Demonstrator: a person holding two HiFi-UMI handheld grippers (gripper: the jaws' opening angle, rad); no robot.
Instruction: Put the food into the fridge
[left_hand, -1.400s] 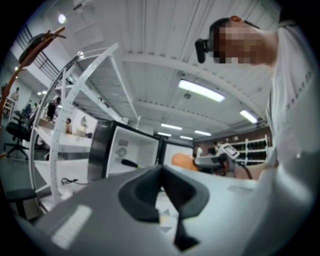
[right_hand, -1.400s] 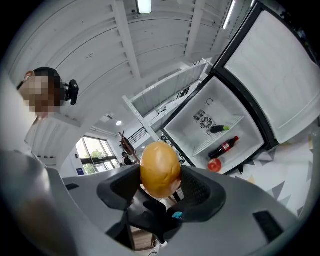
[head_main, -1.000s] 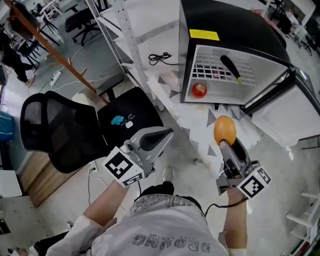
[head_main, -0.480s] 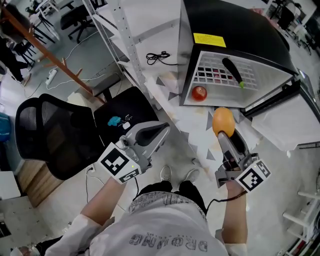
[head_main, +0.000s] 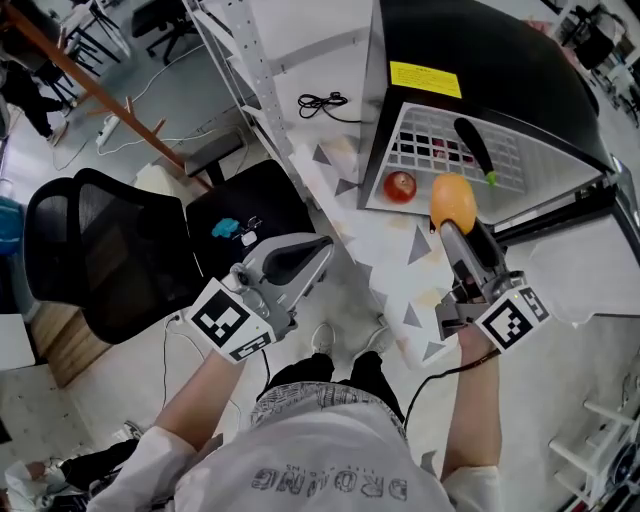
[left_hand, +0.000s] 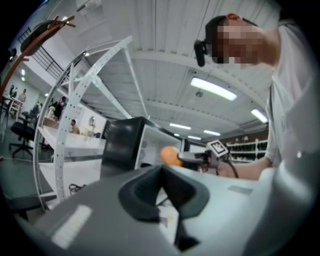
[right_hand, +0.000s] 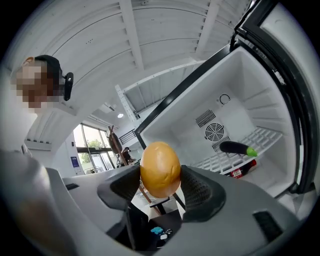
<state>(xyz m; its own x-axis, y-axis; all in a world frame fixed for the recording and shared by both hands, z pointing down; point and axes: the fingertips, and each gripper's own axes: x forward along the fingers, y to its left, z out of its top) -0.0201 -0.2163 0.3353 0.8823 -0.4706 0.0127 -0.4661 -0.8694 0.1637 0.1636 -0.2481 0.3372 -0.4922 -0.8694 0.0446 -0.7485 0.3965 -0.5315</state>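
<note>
My right gripper (head_main: 452, 208) (right_hand: 161, 180) is shut on an orange fruit (head_main: 452, 200) (right_hand: 160, 168) and holds it just in front of the open black fridge (head_main: 470, 60). Inside the fridge (right_hand: 235, 115), a dark eggplant (head_main: 474, 146) (right_hand: 239, 148) lies on the white wire shelf (head_main: 450, 150) (right_hand: 240, 150). A red apple (head_main: 399, 185) sits below the shelf on the fridge floor; a red thing (right_hand: 243, 170) shows under the shelf in the right gripper view. My left gripper (head_main: 300, 262) (left_hand: 162, 192) is shut and empty, held low to the left over a black chair seat.
The fridge door (head_main: 570, 205) stands open at the right. A white metal rack (head_main: 240, 70) rises left of the fridge, with a black cable (head_main: 322, 103) on a white surface beside it. A black mesh office chair (head_main: 100, 250) stands at the left.
My right gripper has carried the orange fruit forward, closer to the fridge opening. The left gripper has stayed shut and shifted little.
</note>
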